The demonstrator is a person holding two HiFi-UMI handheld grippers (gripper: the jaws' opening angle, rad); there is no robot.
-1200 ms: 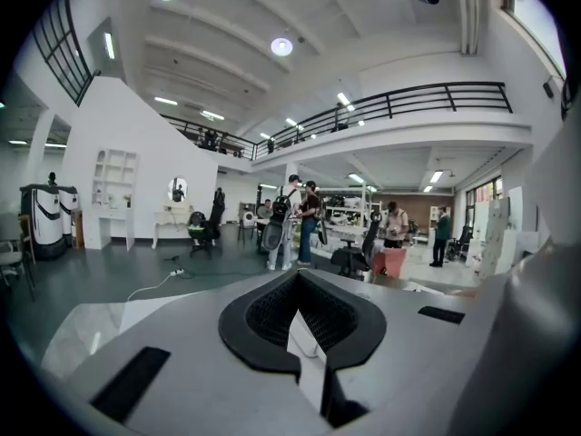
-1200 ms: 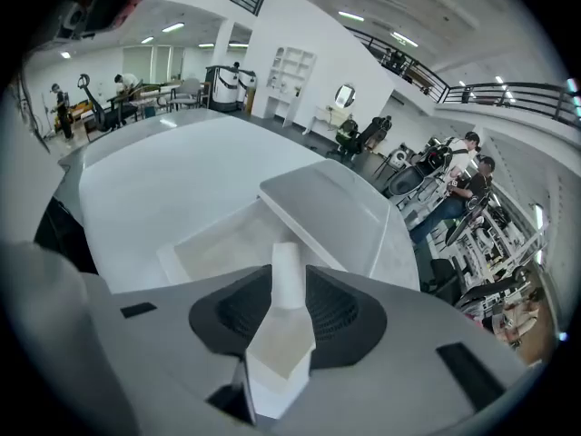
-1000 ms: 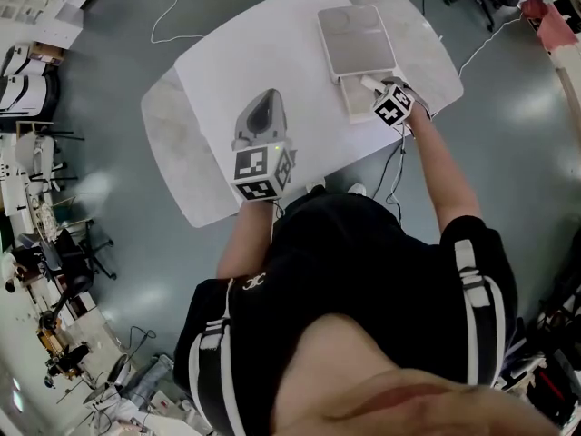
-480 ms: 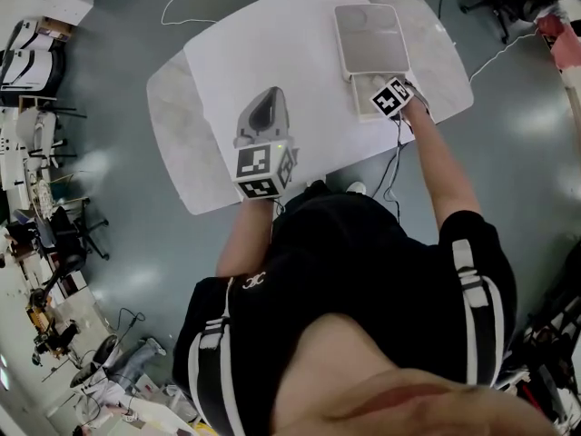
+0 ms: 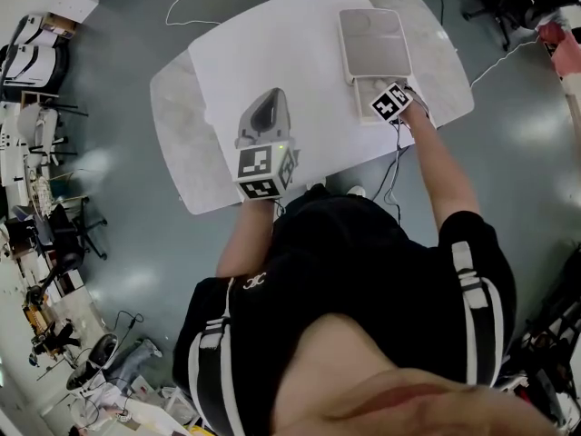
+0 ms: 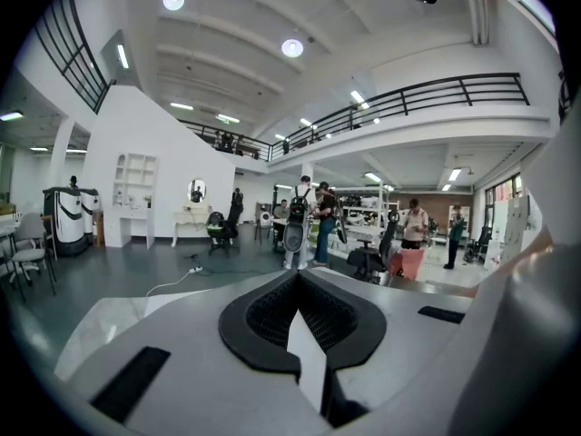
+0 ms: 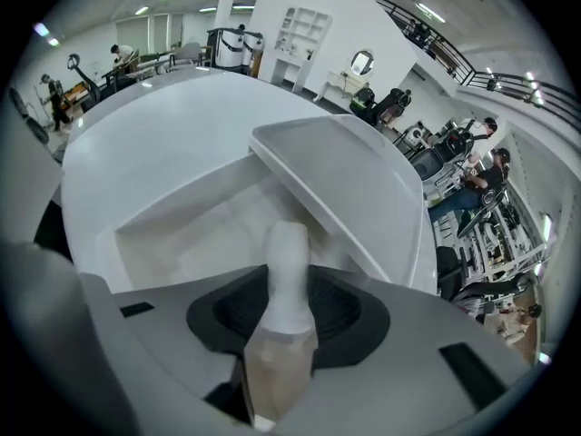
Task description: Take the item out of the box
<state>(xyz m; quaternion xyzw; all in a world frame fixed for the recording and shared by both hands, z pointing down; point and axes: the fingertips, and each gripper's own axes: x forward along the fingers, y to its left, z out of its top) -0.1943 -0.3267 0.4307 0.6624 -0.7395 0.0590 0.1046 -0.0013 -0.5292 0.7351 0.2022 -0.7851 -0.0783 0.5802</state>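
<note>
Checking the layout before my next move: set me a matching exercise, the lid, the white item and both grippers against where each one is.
1 lid
2 white item
3 left gripper
4 right gripper

A between the right gripper's jaws
B over the open box
C swung open beside the box
D above the table, jaws together

Pairs: 1-C, 2-A, 3-D, 4-B
</note>
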